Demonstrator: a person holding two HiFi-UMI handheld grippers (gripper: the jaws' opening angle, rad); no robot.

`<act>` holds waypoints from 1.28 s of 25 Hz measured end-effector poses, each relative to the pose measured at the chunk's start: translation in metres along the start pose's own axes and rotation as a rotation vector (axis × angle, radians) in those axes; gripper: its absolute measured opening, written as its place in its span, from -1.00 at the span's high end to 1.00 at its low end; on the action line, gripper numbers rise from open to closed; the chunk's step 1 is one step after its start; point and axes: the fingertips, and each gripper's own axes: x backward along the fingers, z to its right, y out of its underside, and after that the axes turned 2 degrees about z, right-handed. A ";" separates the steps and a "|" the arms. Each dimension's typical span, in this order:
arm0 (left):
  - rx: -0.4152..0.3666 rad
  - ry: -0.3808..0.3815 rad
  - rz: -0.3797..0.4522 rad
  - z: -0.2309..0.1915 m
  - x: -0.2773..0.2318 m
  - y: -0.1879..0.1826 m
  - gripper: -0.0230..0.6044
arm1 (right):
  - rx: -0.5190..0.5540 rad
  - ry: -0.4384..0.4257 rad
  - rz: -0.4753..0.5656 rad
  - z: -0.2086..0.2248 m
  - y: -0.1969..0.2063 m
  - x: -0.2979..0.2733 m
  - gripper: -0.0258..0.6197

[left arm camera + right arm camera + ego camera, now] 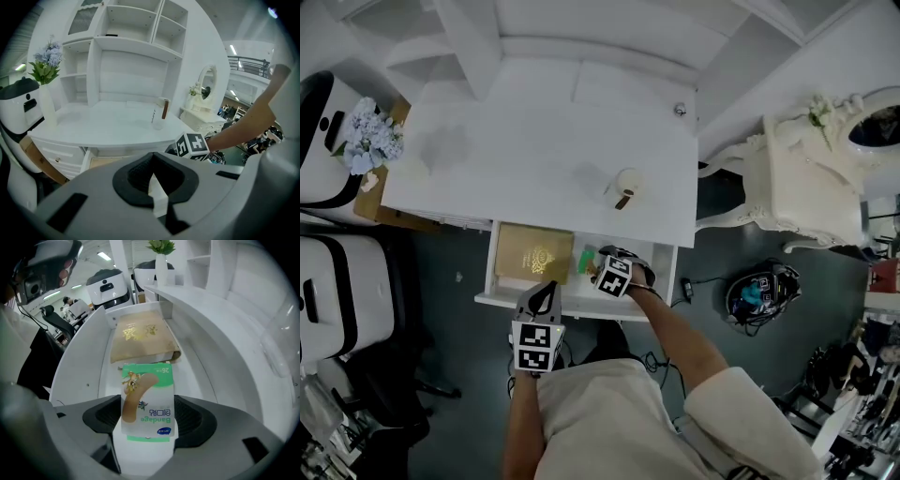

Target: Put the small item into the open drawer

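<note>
Open drawer (581,303): holds a flat gold box (140,338) in its left part.
Bandage box (147,399): clamped between the right gripper's (147,430) jaws over the drawer floor, just beside the gold box.
Left gripper (152,180): jaws together, empty, at the drawer's front rim.

Cream shirt (609,422), grey left claw (546,289)

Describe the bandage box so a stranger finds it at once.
Below the top of the white desk, the drawer stands open. At its right end, beside a gold-printed tan book, the right gripper holds the bandage box. It is the only green-and-white thing there, with a plaster pictured on it.
</note>
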 end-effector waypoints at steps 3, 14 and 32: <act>0.007 -0.013 0.002 -0.007 0.003 0.001 0.87 | 0.054 -0.004 -0.038 0.003 -0.002 -0.013 -0.21; 0.076 -0.077 -0.001 -0.031 0.015 0.015 0.88 | 0.139 -0.057 -0.112 0.001 -0.001 -0.037 -0.21; 0.082 -0.069 -0.007 -0.024 0.017 0.018 0.88 | 0.147 -0.022 -0.086 0.005 -0.005 -0.033 -0.22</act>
